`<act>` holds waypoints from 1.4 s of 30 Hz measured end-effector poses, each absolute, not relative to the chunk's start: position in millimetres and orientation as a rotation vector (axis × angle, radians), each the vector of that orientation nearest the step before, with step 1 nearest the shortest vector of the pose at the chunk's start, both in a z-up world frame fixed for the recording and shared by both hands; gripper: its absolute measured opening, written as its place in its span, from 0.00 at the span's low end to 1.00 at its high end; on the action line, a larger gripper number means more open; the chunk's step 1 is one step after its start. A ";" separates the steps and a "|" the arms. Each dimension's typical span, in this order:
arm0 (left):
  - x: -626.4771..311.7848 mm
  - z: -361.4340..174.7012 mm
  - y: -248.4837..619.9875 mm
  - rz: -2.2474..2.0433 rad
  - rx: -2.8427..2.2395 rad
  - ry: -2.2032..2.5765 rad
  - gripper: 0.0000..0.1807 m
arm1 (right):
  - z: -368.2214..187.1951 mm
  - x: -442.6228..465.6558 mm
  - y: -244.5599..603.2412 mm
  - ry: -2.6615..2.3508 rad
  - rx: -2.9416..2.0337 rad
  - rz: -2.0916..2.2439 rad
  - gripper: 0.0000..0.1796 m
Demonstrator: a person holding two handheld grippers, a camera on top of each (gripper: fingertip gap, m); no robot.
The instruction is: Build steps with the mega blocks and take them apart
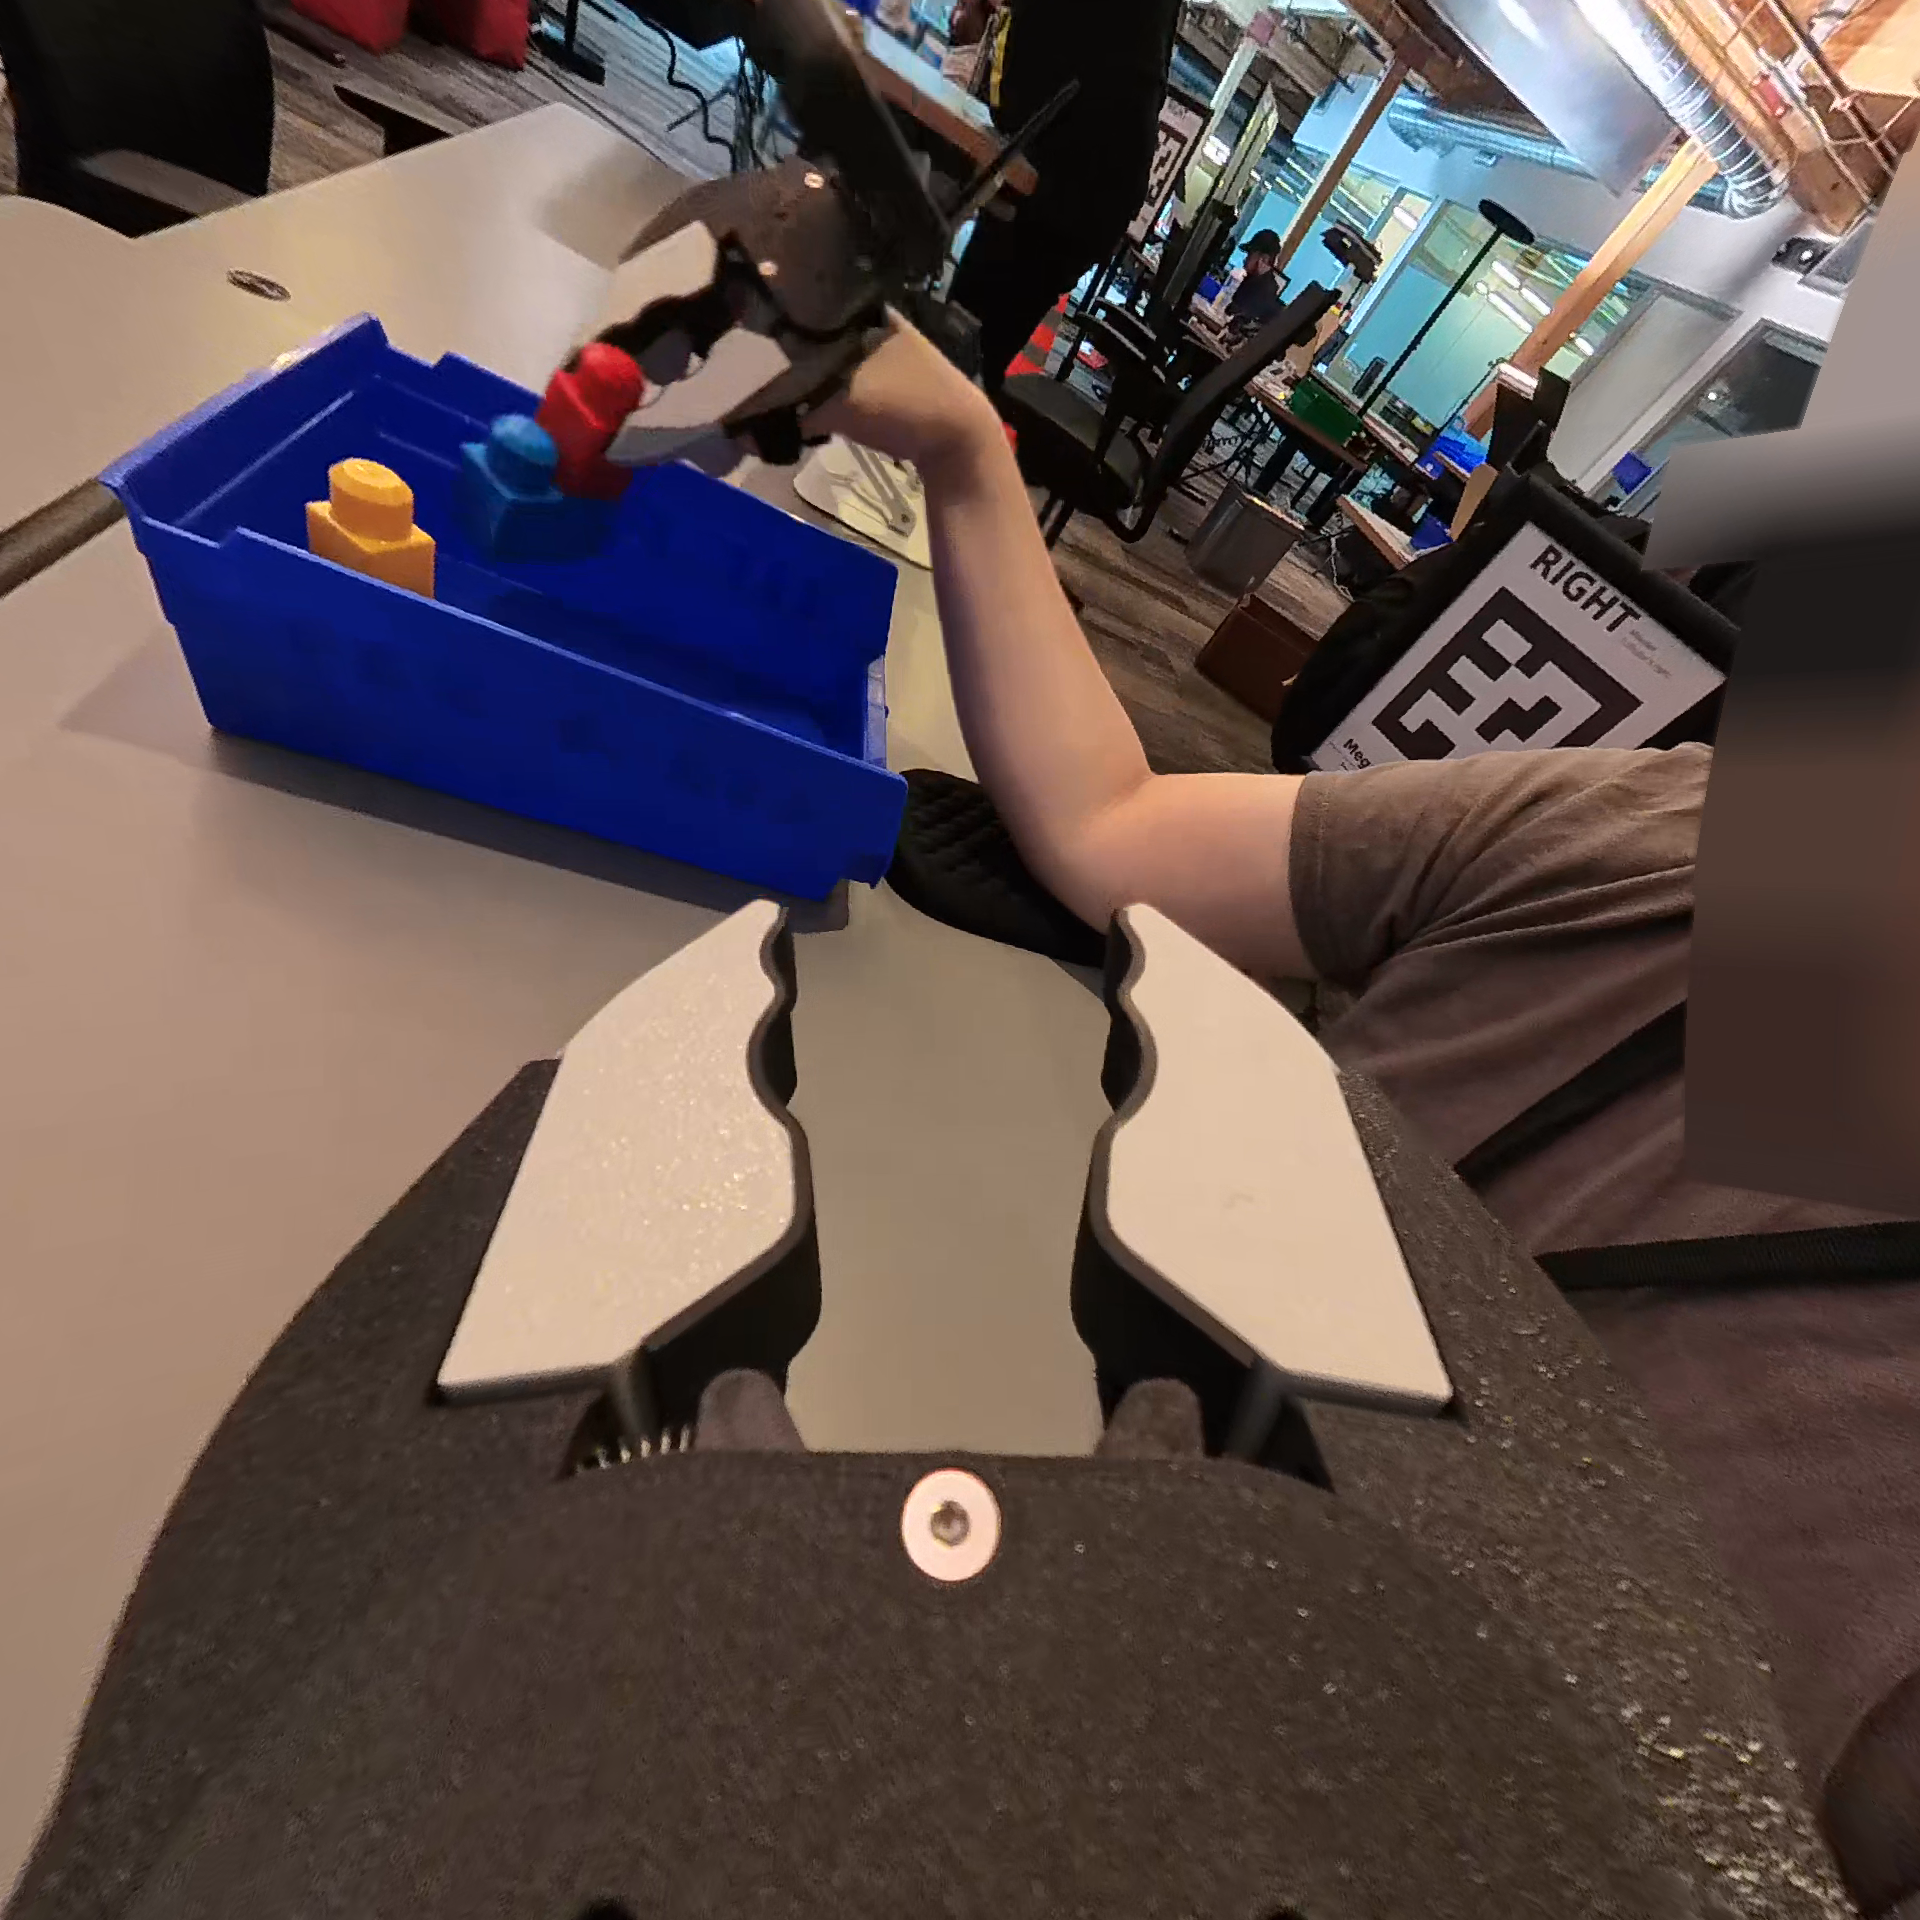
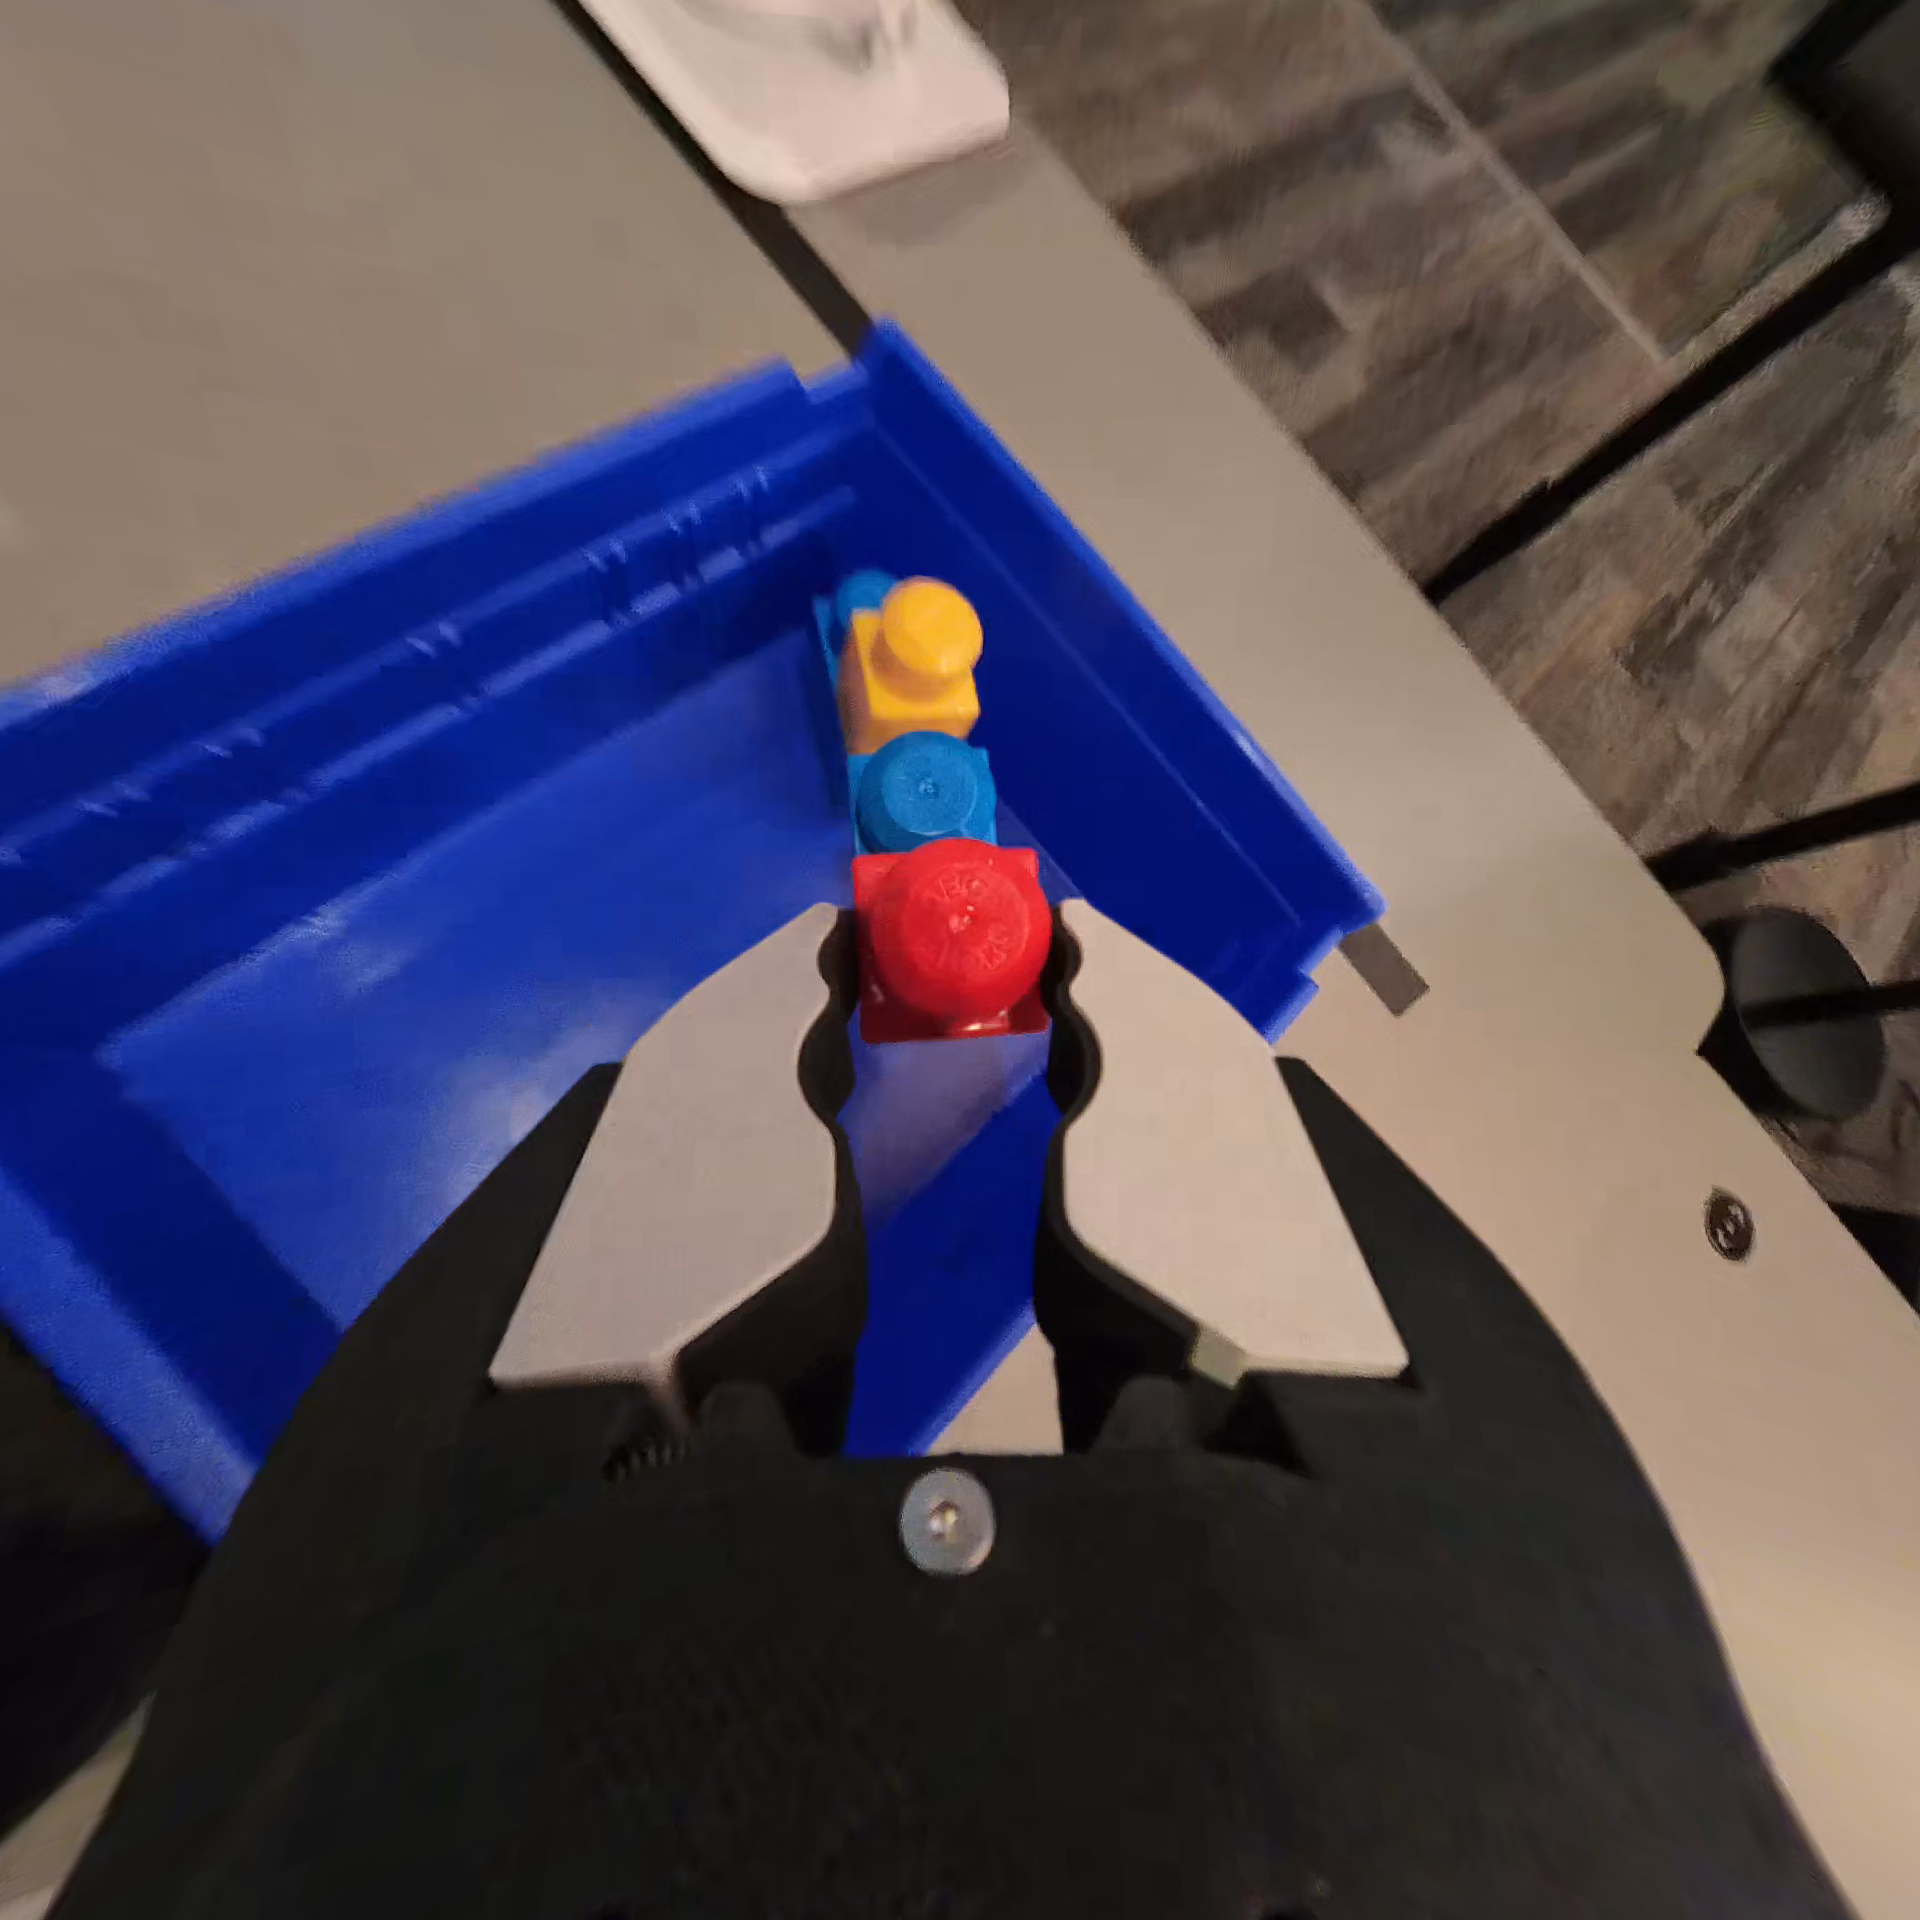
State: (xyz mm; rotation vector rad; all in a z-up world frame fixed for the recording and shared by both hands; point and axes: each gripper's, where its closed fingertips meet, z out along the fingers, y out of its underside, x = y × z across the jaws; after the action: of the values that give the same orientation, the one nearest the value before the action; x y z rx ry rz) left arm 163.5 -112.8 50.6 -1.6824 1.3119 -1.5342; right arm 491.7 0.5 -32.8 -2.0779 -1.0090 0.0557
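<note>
In the left wrist view, the left gripper [image 1: 940,971] waits low at centre frame over the grey table [image 1: 312,1039], jaws wide apart and empty, probably keeping clear of the blue bin [image 1: 582,717] at upper left where the right gripper [image 1: 649,390] works. In the right wrist view, the right gripper [image 2: 948,935] clamps the red mega block [image 2: 951,940] at centre frame, set against the blue block [image 2: 920,795] and yellow block [image 2: 914,655] in the bin's corner, likely so the steps stay lined up.

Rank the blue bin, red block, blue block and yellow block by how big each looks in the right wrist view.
1. Blue bin, by far the largest.
2. Red block, held in the right tongs and nearest the camera, which may inflate it.
3. Yellow block and blue block look about alike; the blue one is partly hidden.
</note>
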 end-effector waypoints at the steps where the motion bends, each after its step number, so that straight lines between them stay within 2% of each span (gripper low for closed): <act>1: 164.6 49.3 -113.9 -1.535 -1.685 1.320 0.32 | -43.1 492.0 6.1 -1.033 -2.116 0.028 0.20; 8: 168.5 39.6 -116.6 -1.537 -1.715 1.362 0.32 | -85.7 495.6 32.8 -1.148 -2.239 -0.128 0.20; 13: 167.4 36.9 -115.4 -1.528 -1.727 1.376 0.30 | -90.9 502.1 41.9 -1.106 -2.242 -0.147 0.20; 21: 140.2 59.1 -96.5 -1.412 -1.700 1.297 0.32 | -57.2 511.4 49.4 -1.012 -2.105 -0.262 0.26; 27: 35.3 87.0 -30.3 -0.773 -1.745 1.017 0.31 | 12.3 488.8 41.7 -0.904 -1.871 -0.219 0.27; 32: -69.2 48.6 10.7 -0.076 -1.919 0.927 0.30 | 60.8 458.4 31.9 -0.842 -1.724 -0.147 0.27; 33: -77.3 39.1 12.6 -0.049 -1.949 0.935 0.29 | 63.4 451.8 29.8 -0.858 -1.710 -0.137 0.27; 38: -80.9 -9.9 13.8 -0.134 -2.132 1.023 0.37 | 54.1 435.7 29.1 -0.955 -1.723 -0.178 0.27; 42: -74.3 -42.4 22.1 -0.033 -2.033 1.254 0.41 | 38.9 426.4 32.6 -1.017 -1.758 -0.170 0.27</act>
State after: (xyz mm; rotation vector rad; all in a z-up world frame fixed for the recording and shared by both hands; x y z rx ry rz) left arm -74.3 22.1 -42.4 -2.0327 1.2537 -0.0326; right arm 426.4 32.6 38.9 -1.7580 -1.0172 -0.1703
